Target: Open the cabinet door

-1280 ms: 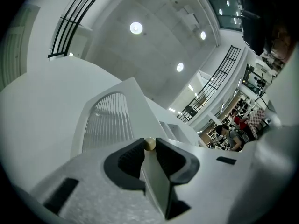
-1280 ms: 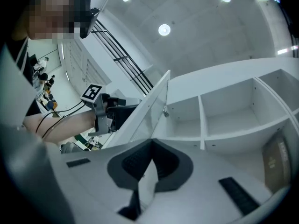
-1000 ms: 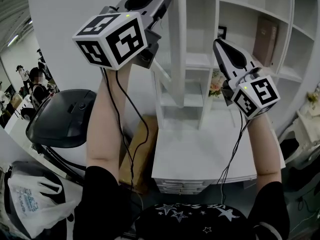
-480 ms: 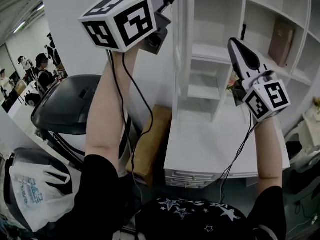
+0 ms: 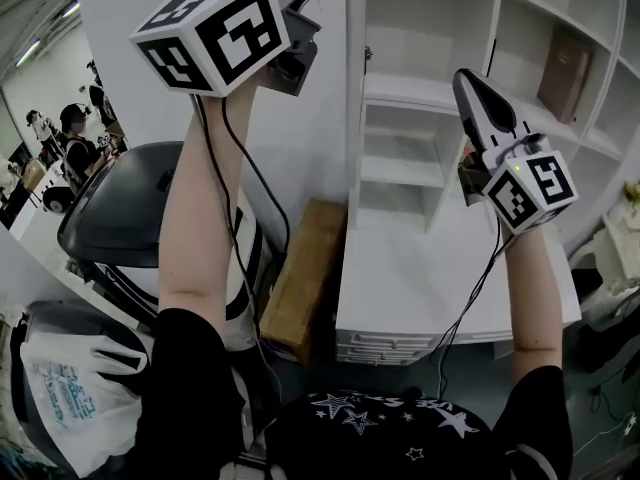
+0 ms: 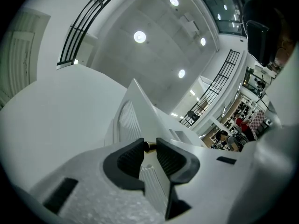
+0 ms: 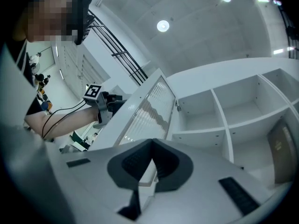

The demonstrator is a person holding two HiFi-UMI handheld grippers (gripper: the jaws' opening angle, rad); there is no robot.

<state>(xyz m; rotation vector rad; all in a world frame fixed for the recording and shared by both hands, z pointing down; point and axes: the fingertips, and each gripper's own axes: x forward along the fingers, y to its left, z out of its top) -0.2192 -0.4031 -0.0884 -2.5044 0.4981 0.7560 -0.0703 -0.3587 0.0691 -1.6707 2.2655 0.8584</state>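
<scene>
The left hand-held gripper (image 6: pixel 149 149) is closed on the small knob (image 6: pixel 150 146) at the free edge of the cabinet door (image 7: pixel 147 108). From this grip the upright door runs rightward to its hinge (image 7: pixel 178 107) on the cabinet (image 7: pixel 223 120), and it already stands well out. The right hand-held gripper (image 7: pixel 152 143), closed and empty, is nearer the cabinet.

Pretty bright on my end, ceiling lights (image 6: pixel 139 36) overhead, soft shadows. Fisheye warps edges, corners go black, left gripper (image 6: pixel 150 146) blurry up close.
</scene>
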